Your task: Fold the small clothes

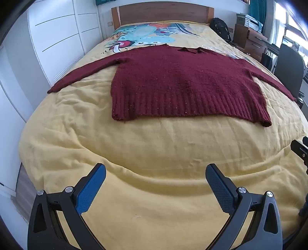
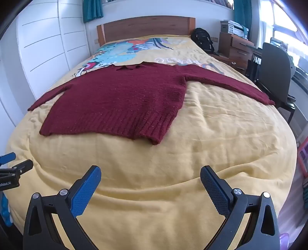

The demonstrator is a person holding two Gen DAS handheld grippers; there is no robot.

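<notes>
Yellow bedspread [image 1: 154, 153], maroon sweater [image 1: 182, 82] spread flat on it.
Left gripper [image 1: 156, 173] and right gripper [image 2: 151, 175] hover near the foot, jaws wide apart, holding nothing.

1. You are in a home bedroom: a bed [image 1: 134, 153] with a yellow cover fills the view.
2. A wooden headboard [image 2: 146, 27] stands at its far end.
3. White wardrobe doors [image 2: 42, 48] line the wall to your left.
4. To your right: a wooden drawer unit [image 2: 236, 50], a dark chair [image 2: 275, 75] and a black backpack [image 2: 204, 40].
5. Teal curtains [image 2: 92, 10] hang by the bright window [image 2: 284, 21].
</notes>
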